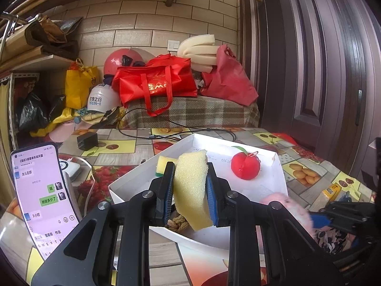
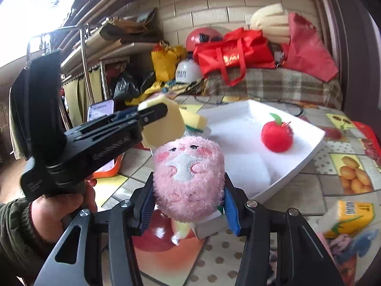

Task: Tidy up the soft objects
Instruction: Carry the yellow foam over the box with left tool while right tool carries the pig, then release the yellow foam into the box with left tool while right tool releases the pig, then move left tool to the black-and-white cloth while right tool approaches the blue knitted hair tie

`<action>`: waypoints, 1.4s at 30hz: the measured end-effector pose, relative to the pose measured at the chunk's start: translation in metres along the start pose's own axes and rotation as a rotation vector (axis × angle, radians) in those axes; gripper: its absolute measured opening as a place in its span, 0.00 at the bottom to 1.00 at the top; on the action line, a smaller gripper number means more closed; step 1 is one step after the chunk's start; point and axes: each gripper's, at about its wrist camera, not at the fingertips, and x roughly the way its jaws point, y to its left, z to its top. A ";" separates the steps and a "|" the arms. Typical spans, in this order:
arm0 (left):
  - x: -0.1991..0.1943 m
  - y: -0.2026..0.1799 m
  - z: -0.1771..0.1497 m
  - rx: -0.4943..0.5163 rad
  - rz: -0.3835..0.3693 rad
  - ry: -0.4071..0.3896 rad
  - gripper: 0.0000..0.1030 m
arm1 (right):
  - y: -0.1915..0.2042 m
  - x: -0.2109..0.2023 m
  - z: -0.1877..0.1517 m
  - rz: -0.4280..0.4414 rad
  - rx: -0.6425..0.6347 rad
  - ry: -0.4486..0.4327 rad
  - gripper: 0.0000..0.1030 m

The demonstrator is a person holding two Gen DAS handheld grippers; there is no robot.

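My left gripper (image 1: 190, 197) is shut on a yellow sponge (image 1: 191, 188), held above the near corner of a white box (image 1: 273, 183). Inside the box lie a red plush apple (image 1: 245, 165), a yellow-and-green scouring sponge (image 1: 163, 164) and a coil of rope (image 1: 177, 224). My right gripper (image 2: 188, 202) is shut on a pink plush toy (image 2: 188, 178) with an embroidered face, held over the table just short of the box (image 2: 297, 166). In the right wrist view the left gripper (image 2: 152, 114) with its yellow sponge (image 2: 164, 126) hangs to the left, a hand below it. The apple (image 2: 277, 135) rests mid-box.
A phone (image 1: 45, 190) leans at the left on the fruit-patterned tablecloth (image 1: 307, 174). A yellow carton (image 2: 347, 217) lies at the right. Cables (image 1: 166, 133) and a black charger (image 1: 87, 140) are behind the box. Red bags (image 1: 157, 83), helmets and foam pile on the bench at the back.
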 end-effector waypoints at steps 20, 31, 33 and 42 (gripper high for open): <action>0.031 -0.025 0.005 0.078 -0.041 0.035 0.24 | -0.057 0.033 0.023 -0.171 0.253 -0.063 0.50; 0.041 -0.005 0.009 -0.060 0.091 0.038 0.88 | -0.066 0.028 0.024 -0.213 0.310 -0.104 0.82; 0.040 0.001 0.008 -0.092 0.092 0.036 0.95 | -0.064 0.024 0.024 -0.224 0.303 -0.121 0.91; 0.039 0.000 0.009 -0.095 0.101 0.028 1.00 | -0.044 0.015 0.023 -0.234 0.203 -0.154 1.00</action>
